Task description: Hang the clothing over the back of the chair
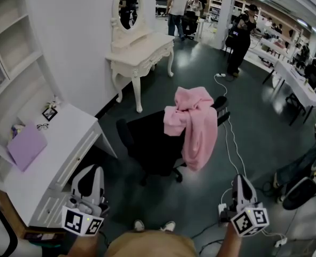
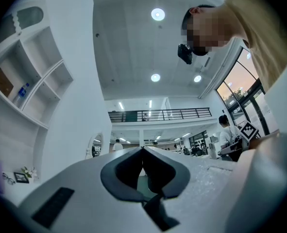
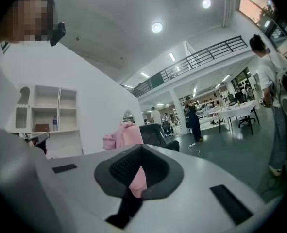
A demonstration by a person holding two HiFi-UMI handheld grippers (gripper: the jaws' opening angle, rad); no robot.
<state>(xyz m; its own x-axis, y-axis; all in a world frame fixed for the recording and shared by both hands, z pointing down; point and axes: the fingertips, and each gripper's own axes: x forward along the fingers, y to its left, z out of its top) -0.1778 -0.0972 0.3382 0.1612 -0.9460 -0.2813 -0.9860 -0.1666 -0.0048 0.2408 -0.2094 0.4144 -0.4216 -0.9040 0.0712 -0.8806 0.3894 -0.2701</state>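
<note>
A pink garment point(image 1: 198, 119) lies draped over the back of a black office chair point(image 1: 147, 138) in the middle of the floor, one side hanging low. My left gripper point(image 1: 91, 170) and right gripper point(image 1: 240, 178) are low in the head view, close to my body and well short of the chair. The left gripper point(image 2: 143, 149) has its jaws together with nothing between them, and points up toward the room's far side. The right gripper point(image 3: 141, 147) is also shut and empty. Beyond its tips show the pink garment point(image 3: 123, 135) and the chair point(image 3: 155, 132).
A white desk point(image 1: 56, 149) with a lilac folder point(image 1: 27, 146) stands at my left under wall shelves. A white vanity table point(image 1: 141, 52) with an oval mirror is behind the chair. A white cable point(image 1: 230, 138) runs across the floor. People and tables point(image 1: 297, 84) fill the back right.
</note>
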